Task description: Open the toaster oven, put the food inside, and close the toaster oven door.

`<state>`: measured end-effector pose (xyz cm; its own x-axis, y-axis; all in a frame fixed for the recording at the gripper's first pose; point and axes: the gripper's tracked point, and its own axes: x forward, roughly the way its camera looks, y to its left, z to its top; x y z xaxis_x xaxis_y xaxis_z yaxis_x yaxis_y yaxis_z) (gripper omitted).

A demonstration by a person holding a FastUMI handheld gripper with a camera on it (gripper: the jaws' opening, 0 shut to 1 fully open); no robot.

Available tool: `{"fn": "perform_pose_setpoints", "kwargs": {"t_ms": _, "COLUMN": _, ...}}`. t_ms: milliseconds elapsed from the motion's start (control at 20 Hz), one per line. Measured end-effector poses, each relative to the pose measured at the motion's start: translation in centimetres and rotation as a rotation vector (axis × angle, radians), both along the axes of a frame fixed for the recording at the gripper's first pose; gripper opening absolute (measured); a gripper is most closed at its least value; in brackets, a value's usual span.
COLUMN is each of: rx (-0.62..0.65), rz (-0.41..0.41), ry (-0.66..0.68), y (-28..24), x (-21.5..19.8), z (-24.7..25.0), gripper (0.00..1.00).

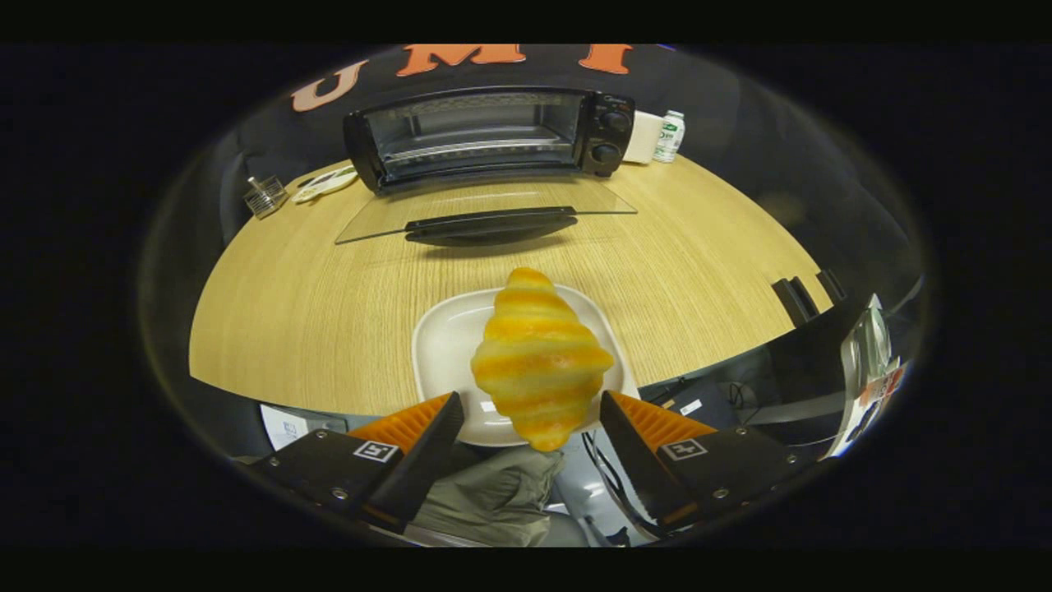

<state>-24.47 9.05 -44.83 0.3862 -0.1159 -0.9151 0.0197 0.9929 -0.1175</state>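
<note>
The croissant (540, 358) lies just ahead of the tongs (530, 407), its near tip reaching down into the gap between the two fingers while its body sits over the white plate (444, 345) at the near edge of the table (312, 279). Its long axis runs straight away from the tongs, near tip toward the camera and far tip pointing at the toaster oven (491, 138), so the fingers flank its narrow end, not its broad middle. The tongs stand wide: the fingers are spread on either side of that tip and neither one looks to be touching the pastry. Whether the croissant rests flat on the plate or is tipped up on it is hard to tell from this angle. Beyond the plate, across a stretch of bare table, the oven door (486, 215) is already folded down flat, handle toward the tongs, and the rack inside is in plain sight. As I judge it, the next move calls for pushing forward until the fingers straddle the thick middle, then closing across the short axis.
</note>
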Motion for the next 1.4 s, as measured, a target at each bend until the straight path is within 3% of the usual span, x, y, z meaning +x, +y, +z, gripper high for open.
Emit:
{"fn": "perform_pose_setpoints", "kwargs": {"t_ms": 100, "rx": -0.024, "rz": 0.002, "ry": 0.001, "y": -0.4, "x": 0.0, "z": -0.1, "gripper": 0.98}}
{"fn": "perform_pose_setpoints", "kwargs": {"t_ms": 250, "rx": -0.042, "rz": 0.014, "ry": 0.019, "y": -0.9, "x": -0.1, "z": -0.6, "gripper": 0.73}}
{"fn": "perform_pose_setpoints", "kwargs": {"t_ms": 450, "rx": -0.029, "rz": 0.011, "ry": 0.008, "y": -0.7, "x": 0.2, "z": -0.1, "gripper": 0.53}}
{"fn": "perform_pose_setpoints", "kwargs": {"t_ms": 550, "rx": 0.009, "rz": -0.012, "ry": -0.008, "y": -0.3, "x": 0.2, "z": 0.3, "gripper": 0.48}}
{"fn": "perform_pose_setpoints", "kwargs": {"t_ms": 950, "rx": 0.059, "rz": -0.055, "ry": -0.115, "y": -1.0, "x": 1.8, "z": 6.4, "gripper": 0.47}}
{"fn": "perform_pose_setpoints", "kwargs": {"t_ms": 1400, "rx": 0.052, "rz": 0.024, "ry": -0.189, "y": -0.4, "x": 7.9, "z": 10.5, "gripper": 0.47}}
